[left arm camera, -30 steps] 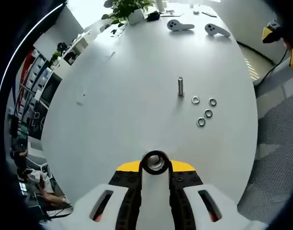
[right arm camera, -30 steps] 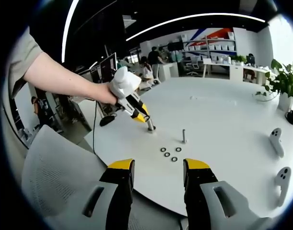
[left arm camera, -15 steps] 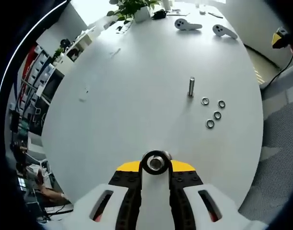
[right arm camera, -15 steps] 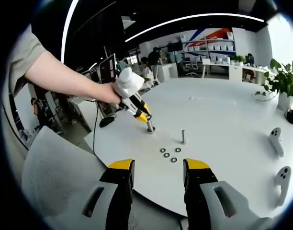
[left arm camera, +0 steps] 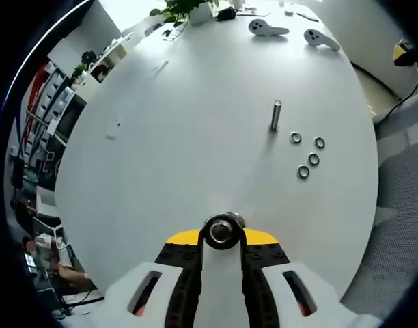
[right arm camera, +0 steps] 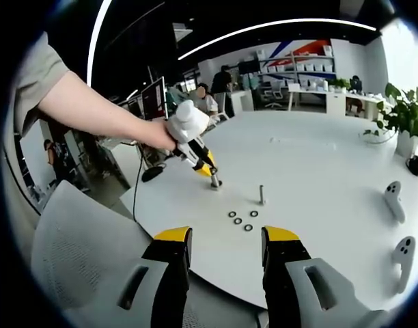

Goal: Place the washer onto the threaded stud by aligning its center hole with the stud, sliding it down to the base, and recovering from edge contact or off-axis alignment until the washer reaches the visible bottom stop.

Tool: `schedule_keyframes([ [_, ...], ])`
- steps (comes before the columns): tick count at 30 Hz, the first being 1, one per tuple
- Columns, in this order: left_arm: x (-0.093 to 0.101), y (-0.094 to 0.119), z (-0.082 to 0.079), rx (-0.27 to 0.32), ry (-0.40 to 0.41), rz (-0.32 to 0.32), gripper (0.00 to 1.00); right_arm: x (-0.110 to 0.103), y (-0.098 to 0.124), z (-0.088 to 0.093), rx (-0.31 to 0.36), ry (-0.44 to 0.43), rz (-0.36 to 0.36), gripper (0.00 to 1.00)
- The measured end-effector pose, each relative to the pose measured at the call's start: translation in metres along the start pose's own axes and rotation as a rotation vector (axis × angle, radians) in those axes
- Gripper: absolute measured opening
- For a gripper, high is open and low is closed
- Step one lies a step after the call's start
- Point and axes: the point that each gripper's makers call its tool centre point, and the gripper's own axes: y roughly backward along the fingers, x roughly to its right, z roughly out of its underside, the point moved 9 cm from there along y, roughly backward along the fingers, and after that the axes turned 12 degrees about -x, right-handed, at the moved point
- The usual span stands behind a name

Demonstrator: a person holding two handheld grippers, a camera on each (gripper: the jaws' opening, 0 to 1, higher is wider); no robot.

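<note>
Four loose washers (left arm camera: 307, 156) lie in a small cluster on a white round tabletop (left arm camera: 195, 137), just beside an upright threaded stud (left arm camera: 276, 115) that stands bare. In the left gripper view, the left claw (left arm camera: 222, 236) hangs above the near part of the tabletop, its jaws closed on a dark ring-shaped part with a metal centre, seemingly a washer (left arm camera: 222, 231), well apart from the stud.

In the right gripper view, the right claw (right arm camera: 226, 249) is wide open and holds nothing, poised over the tabletop edge beside a grey mesh chair (right arm camera: 79, 253). The same view shows the left claw (right arm camera: 210, 176) held in a person's hand (right arm camera: 154, 134), tip down near the tabletop, a little way from the stud (right arm camera: 262, 194) and the washers (right arm camera: 242, 220).

Two white controllers (right arm camera: 397, 225) rest toward one side of the tabletop, and a potted plant (right arm camera: 407, 123) stands near its far edge. Shelves and desks (right arm camera: 311, 75) line the background.
</note>
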Motion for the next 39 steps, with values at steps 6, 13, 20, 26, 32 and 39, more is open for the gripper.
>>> schedule_keyframes([
  [6, 0.002, -0.01, 0.0, -0.01, 0.01, 0.016, 0.19, 0.001, 0.0, 0.0, 0.0, -0.005, 0.001, 0.43],
  [13, 0.001, -0.029, 0.003, -0.022, 0.048, 0.042, 0.19, 0.001, -0.001, 0.0, -0.005, -0.002, 0.004, 0.43],
  [20, -0.003, -0.037, 0.003, -0.009, 0.083, 0.069, 0.19, 0.002, -0.001, 0.001, -0.006, -0.008, 0.008, 0.43],
  [26, -0.002, -0.041, 0.005, -0.009, 0.101, 0.079, 0.19, 0.001, -0.001, 0.001, -0.011, -0.005, 0.008, 0.43],
  [32, -0.003, -0.043, 0.006, 0.003, 0.123, 0.096, 0.2, 0.001, -0.002, 0.002, -0.02, -0.002, 0.01, 0.43],
  [39, 0.0, -0.045, 0.005, -0.003, 0.101, 0.076, 0.22, 0.001, -0.001, 0.002, -0.019, -0.003, 0.013, 0.43],
])
